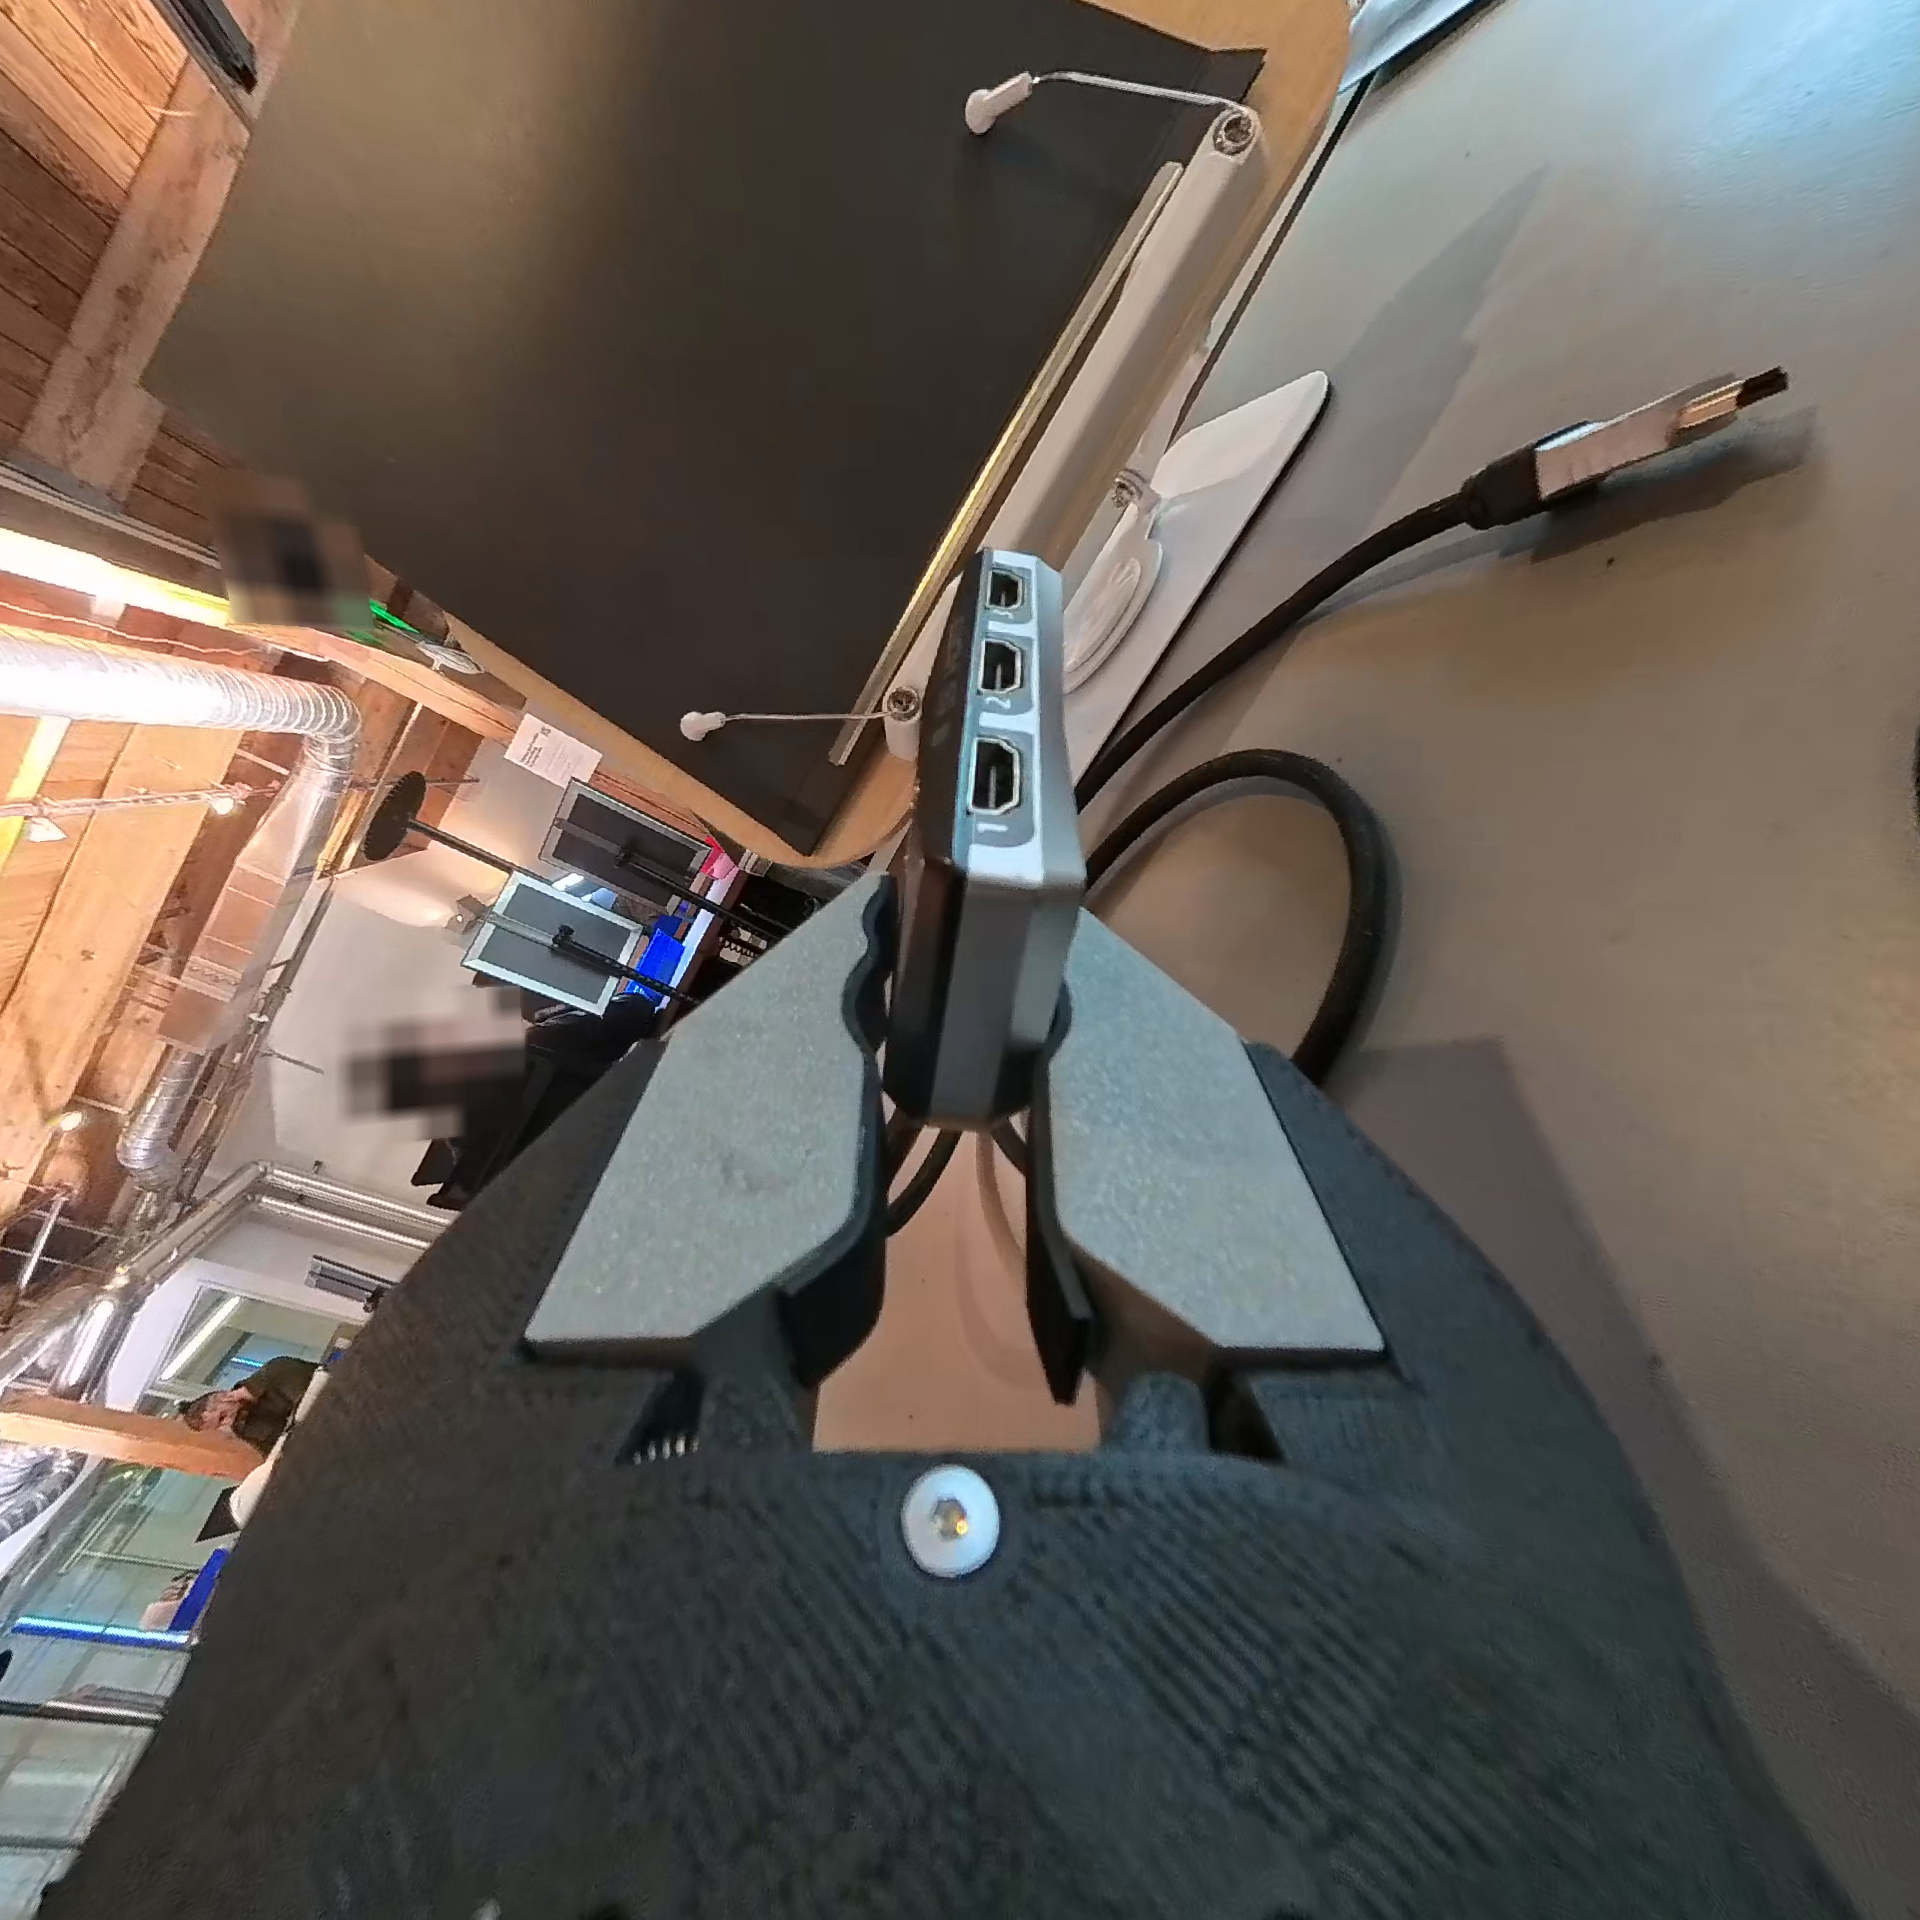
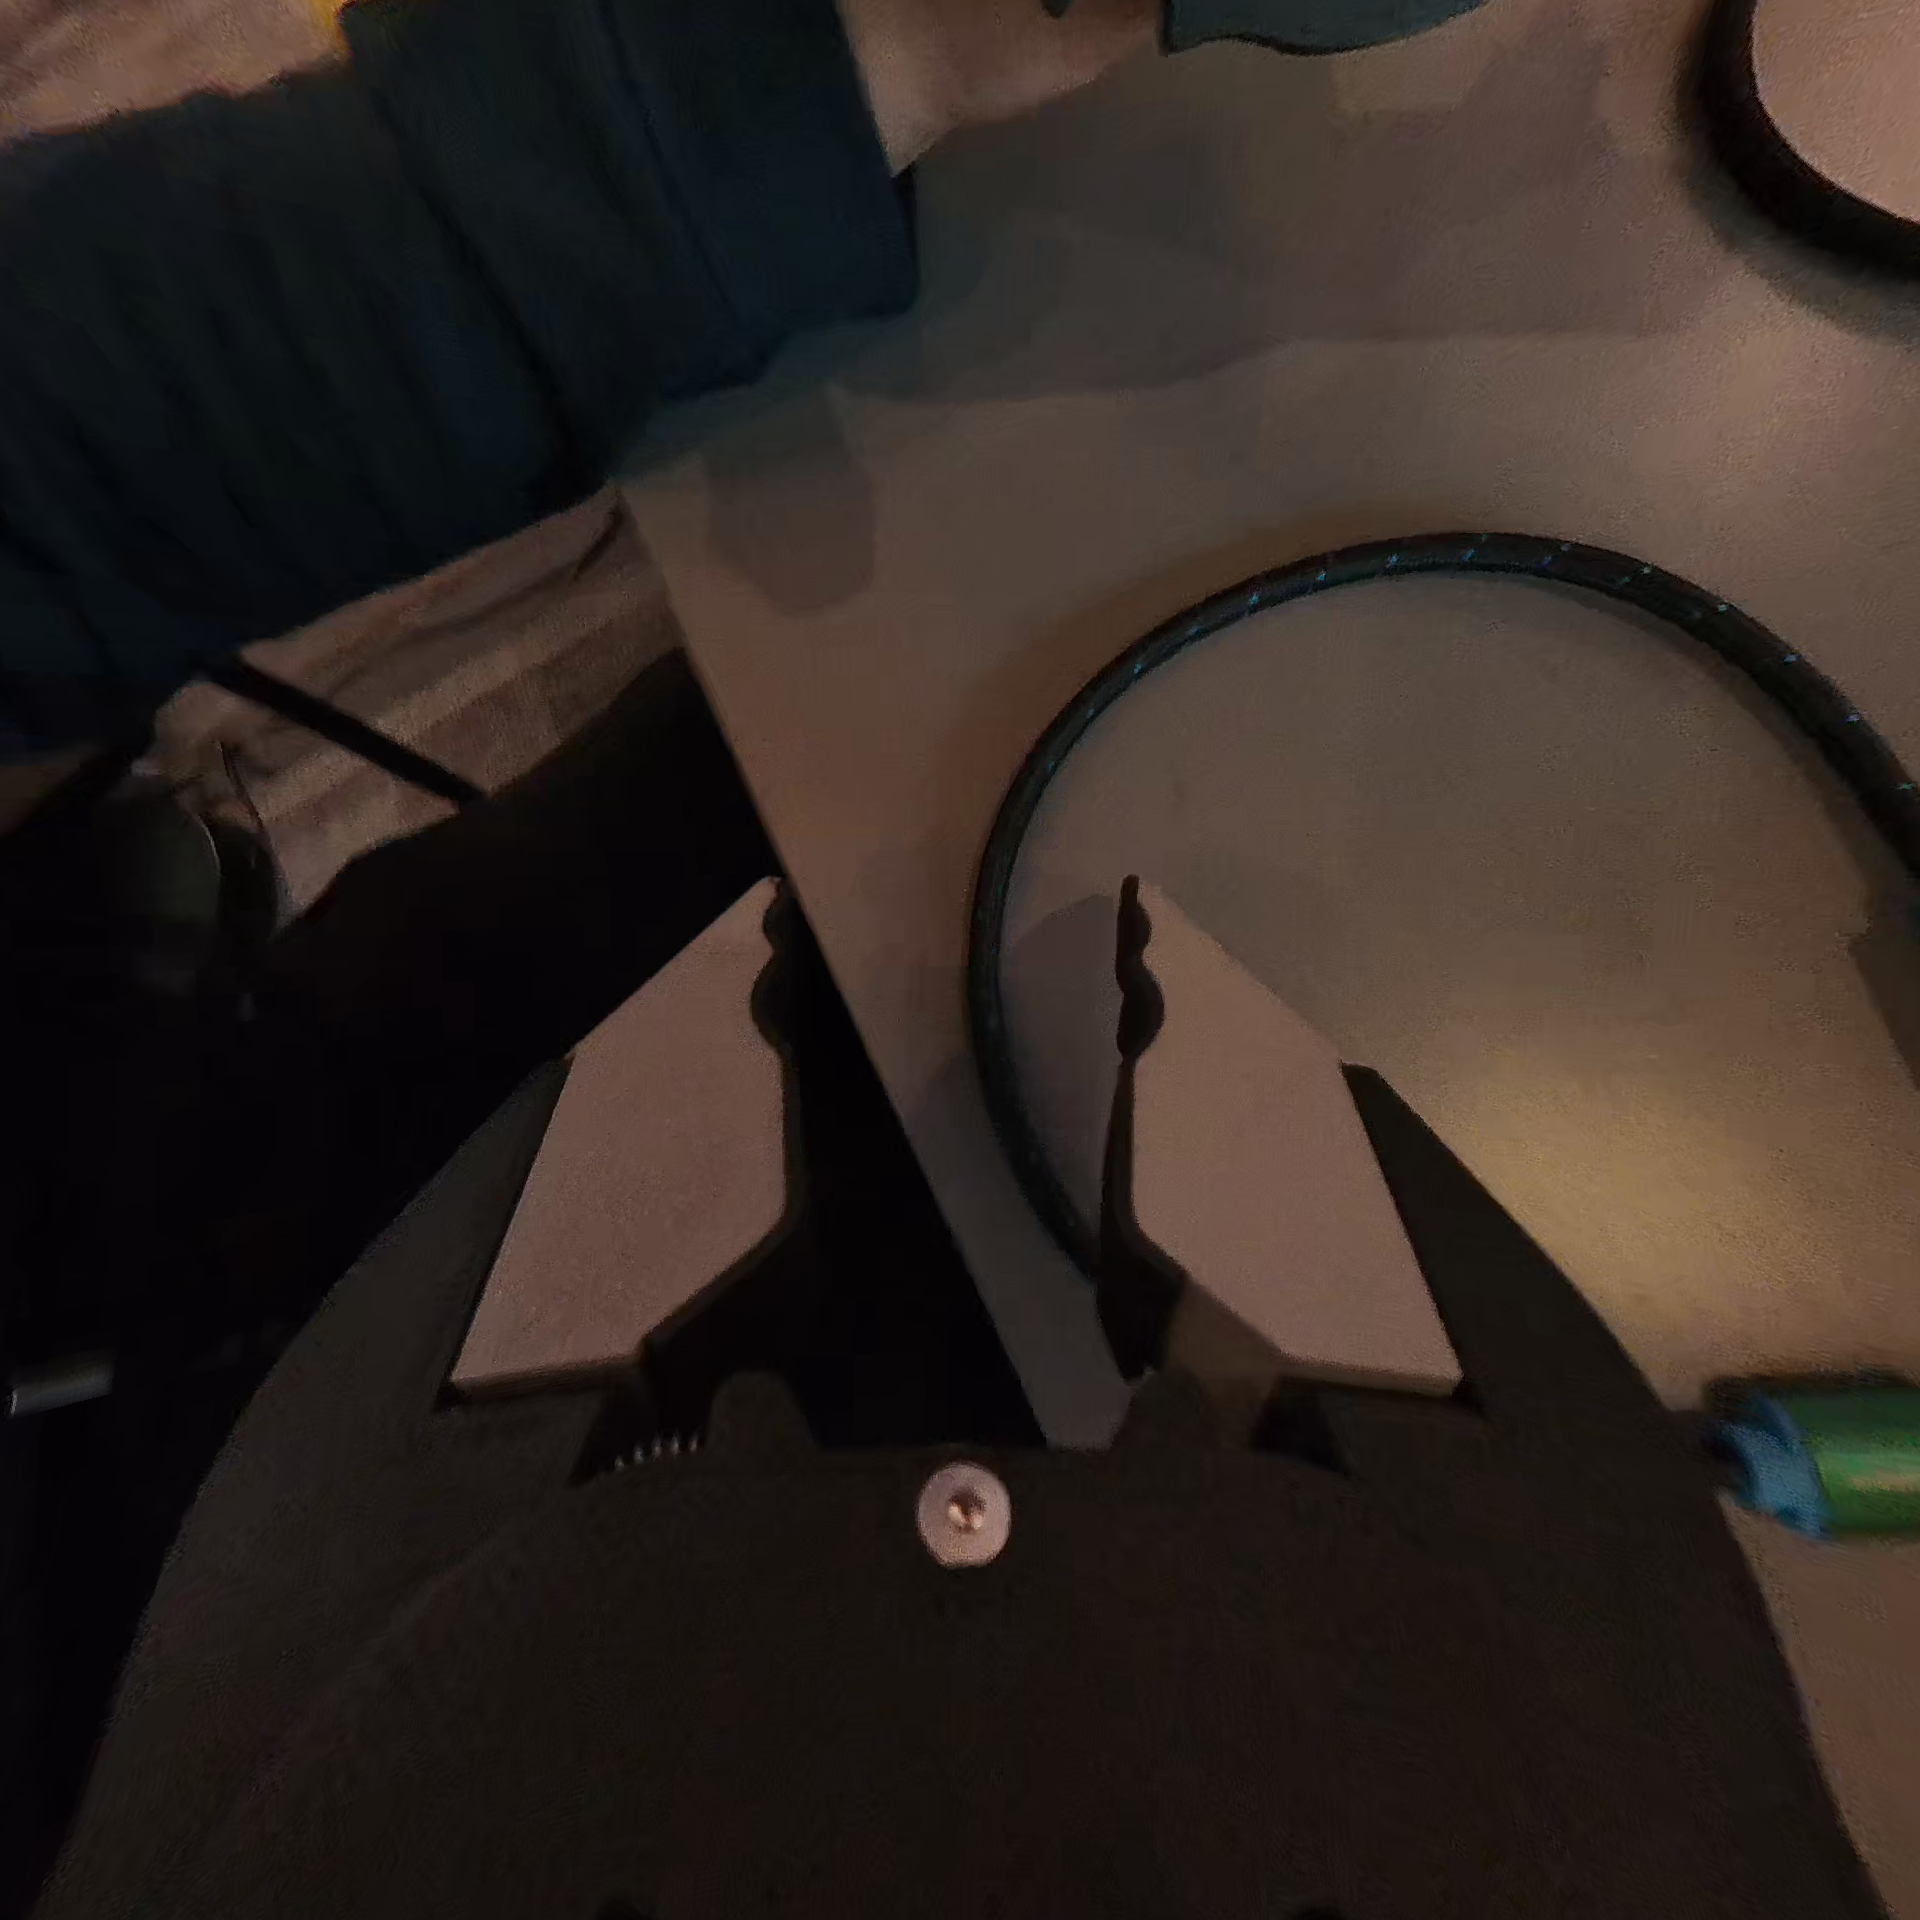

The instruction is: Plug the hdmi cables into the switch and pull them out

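- The HDMI switch (image 1: 987, 821) is clamped in your left tool (image 1: 961, 971), lifted off the worktop (image 1: 1558, 831), its three ports all empty.
- Keep that clamp firm and the port face square to the incoming plug; a tilted switch will probably make the connector bind.
- A black cable with a silver plug (image 1: 1652, 436) lies near on the worktop, well clear of the ports.
- Your right tool (image 2: 951, 977) hangs spread and empty over the worktop edge, beside a looped braided cable (image 2: 1351, 582).
- Its green-and-blue connector (image 2: 1808, 1460) lies to the right; take a plug by its body, not the cord.
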